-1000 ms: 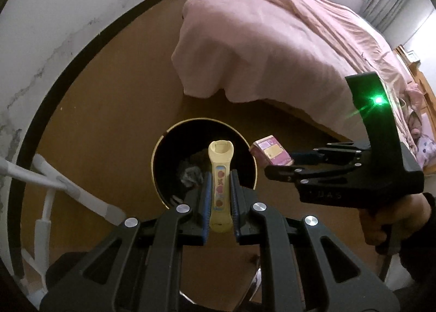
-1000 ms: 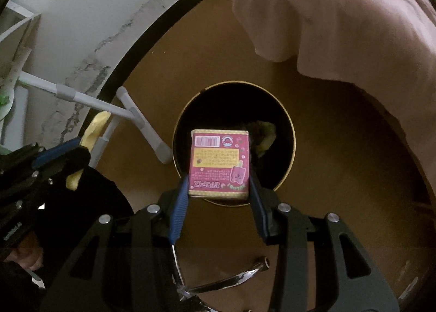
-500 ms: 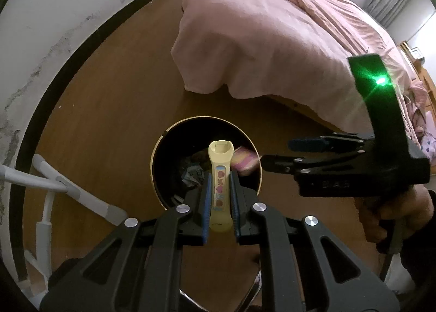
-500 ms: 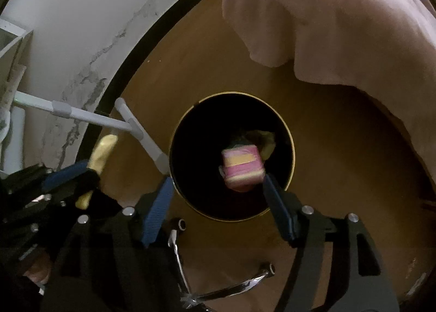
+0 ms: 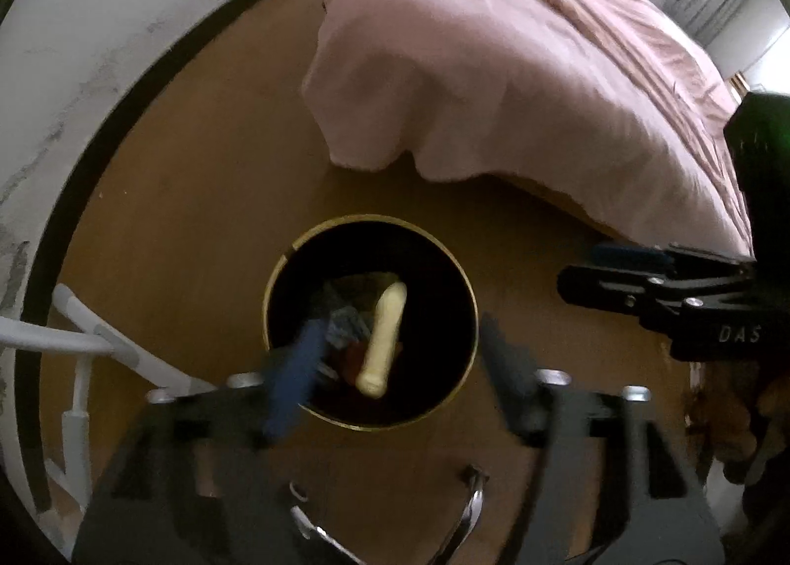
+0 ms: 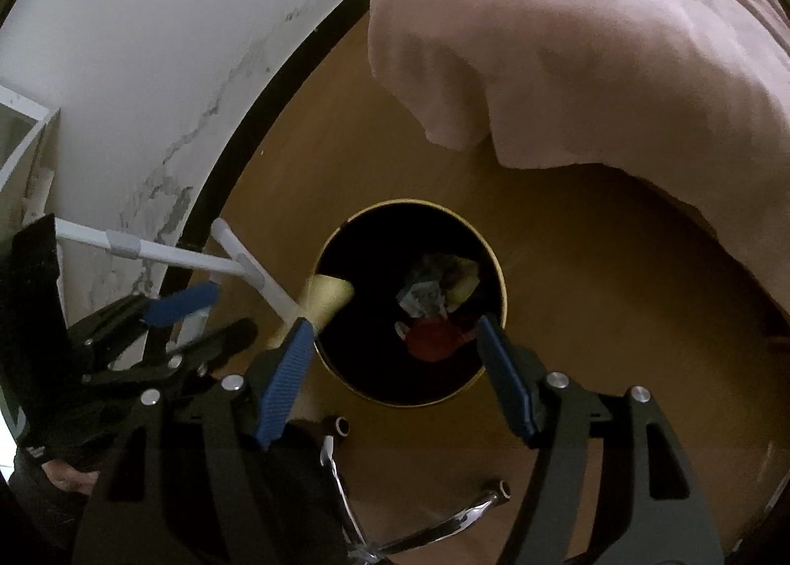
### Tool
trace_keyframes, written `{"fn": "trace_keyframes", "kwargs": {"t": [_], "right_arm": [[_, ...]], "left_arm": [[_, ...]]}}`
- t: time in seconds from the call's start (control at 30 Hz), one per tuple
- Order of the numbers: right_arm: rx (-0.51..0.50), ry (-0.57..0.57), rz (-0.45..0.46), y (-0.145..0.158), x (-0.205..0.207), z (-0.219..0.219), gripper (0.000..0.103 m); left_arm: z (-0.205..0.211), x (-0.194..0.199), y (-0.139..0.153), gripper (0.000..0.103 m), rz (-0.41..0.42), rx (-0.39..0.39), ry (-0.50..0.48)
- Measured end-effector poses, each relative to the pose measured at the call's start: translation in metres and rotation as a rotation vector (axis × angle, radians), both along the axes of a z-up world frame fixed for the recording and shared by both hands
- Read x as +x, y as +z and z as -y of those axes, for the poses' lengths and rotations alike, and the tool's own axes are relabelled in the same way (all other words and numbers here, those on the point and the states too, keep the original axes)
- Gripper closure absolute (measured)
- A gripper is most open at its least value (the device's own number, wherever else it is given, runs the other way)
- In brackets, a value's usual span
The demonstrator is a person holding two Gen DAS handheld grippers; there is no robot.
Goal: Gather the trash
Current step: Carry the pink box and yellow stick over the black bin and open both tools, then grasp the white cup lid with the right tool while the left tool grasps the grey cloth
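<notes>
Dropping the yellow wrapper into the bin, with left hand-held gripper and right hand-held gripper both spread wide, holding nothing.

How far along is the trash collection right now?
Done: the red box lies in the bin among other scraps. In hand: nothing; the left gripper is open with the yellow tube dropping into the bin, and the right gripper is open. Left: no other trash is visible on the floor.
</notes>
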State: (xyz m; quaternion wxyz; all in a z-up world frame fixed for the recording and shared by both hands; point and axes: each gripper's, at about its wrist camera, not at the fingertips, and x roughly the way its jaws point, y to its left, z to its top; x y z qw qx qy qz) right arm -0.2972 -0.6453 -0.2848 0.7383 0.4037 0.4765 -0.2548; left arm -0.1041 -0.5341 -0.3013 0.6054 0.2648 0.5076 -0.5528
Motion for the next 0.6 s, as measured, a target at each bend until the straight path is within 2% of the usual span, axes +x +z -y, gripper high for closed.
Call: {"fn": "trace_keyframes", "kwargs": {"t": [0.13,0.23,0.27,0.33,0.47,0.53,0.6], "right_arm": [[-0.033,-0.014,0.026,0.024,-0.004,0.000,0.036],[-0.087,-0.009,0.054,0.056,-0.001,-0.003,0.036],[-0.108,-0.002,0.062,0.068,0.002,-0.006,0.036],[-0.163,0.034,0.102,0.103,0.012,-0.017,0.034],[-0.281,0.160,0.193,0.171,0.052,-0.057,0.032],[-0.302,0.242,0.245,0.194,0.079,-0.083,0.031],[-0.317,0.333,0.295,0.212,0.108,-0.114,0.031]], "left_arm": [[-0.007,-0.005,0.032,0.023,0.050,-0.044,-0.017],[-0.021,-0.011,0.074,0.021,0.103,-0.100,-0.026],[-0.031,-0.013,0.098,0.021,0.129,-0.129,-0.027],[-0.049,-0.013,0.130,0.018,0.147,-0.176,-0.022],[-0.117,0.003,0.212,0.012,0.215,-0.308,0.045],[-0.157,0.019,0.238,0.011,0.296,-0.342,0.109],[-0.205,0.046,0.256,0.011,0.410,-0.330,0.218]]}}
